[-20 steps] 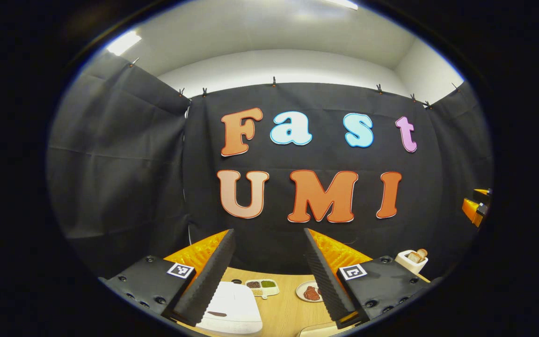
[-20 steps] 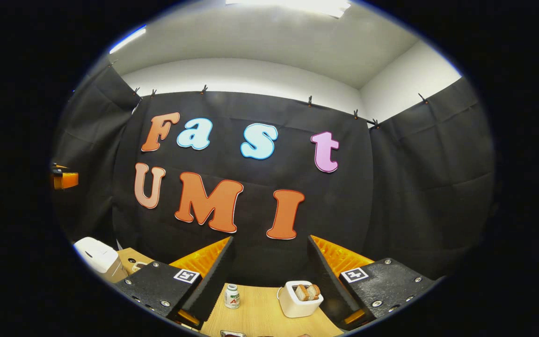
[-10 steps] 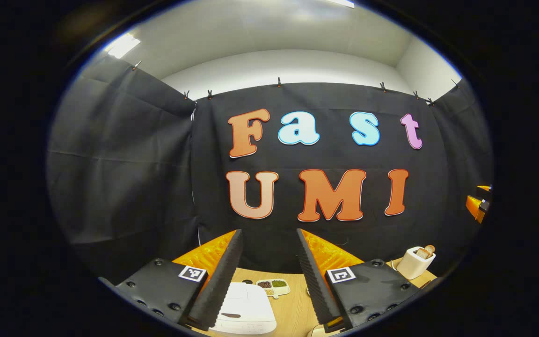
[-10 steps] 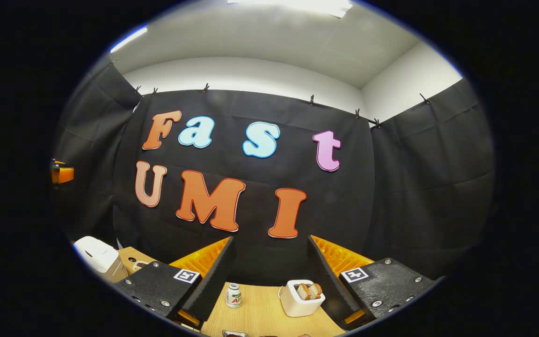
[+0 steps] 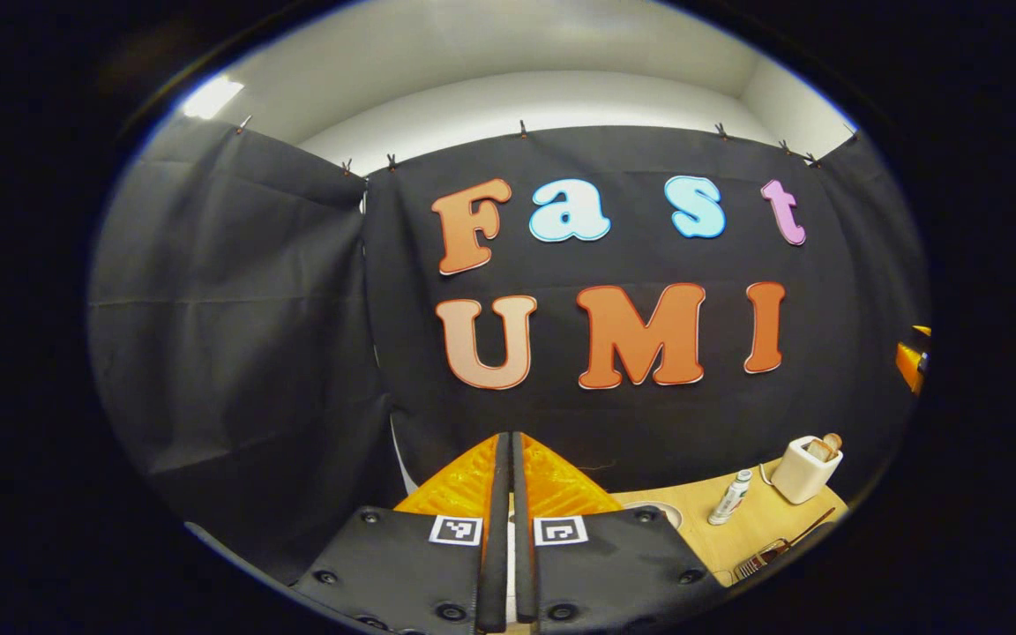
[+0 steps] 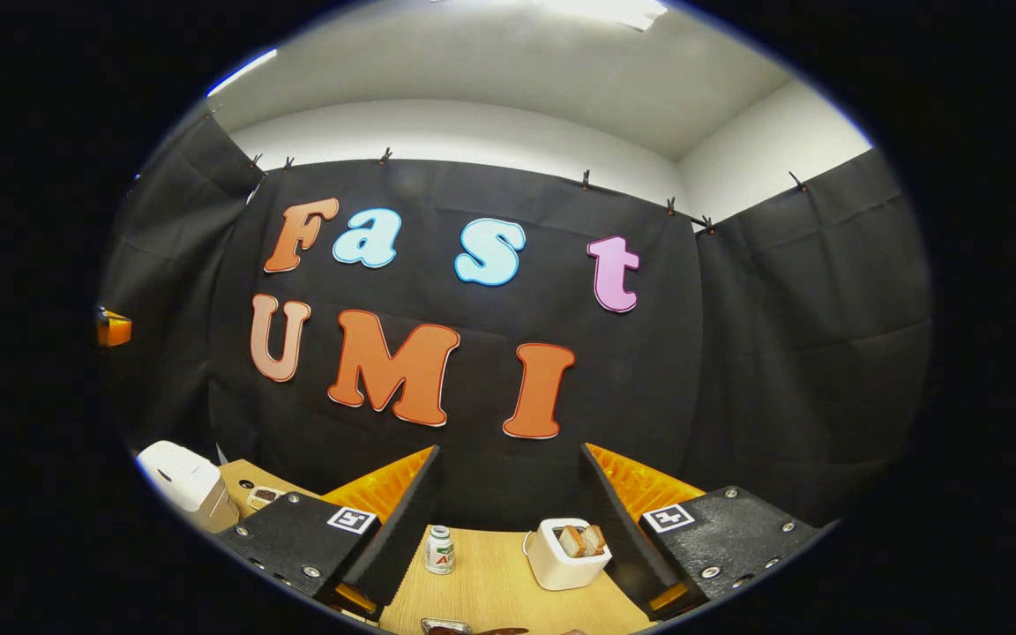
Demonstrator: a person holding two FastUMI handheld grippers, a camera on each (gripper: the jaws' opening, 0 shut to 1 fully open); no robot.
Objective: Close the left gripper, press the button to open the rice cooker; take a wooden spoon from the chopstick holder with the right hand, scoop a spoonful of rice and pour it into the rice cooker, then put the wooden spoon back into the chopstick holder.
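in the left gripper view the left gripper (image 5: 508,529) has just clenched empty, fingers together, ready to press the button, while in the right gripper view the right gripper (image 6: 508,520) stays spread, rice cooker (image 6: 180,476) far left, chopstick holder (image 6: 566,554) near.

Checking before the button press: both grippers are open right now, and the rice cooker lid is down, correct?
Not quite. The left gripper is shut, its fingers together with nothing between them, as the left gripper view shows. The right gripper is open, as the right gripper view shows. The rice cooker, at the left edge of the right gripper view, has its lid down.
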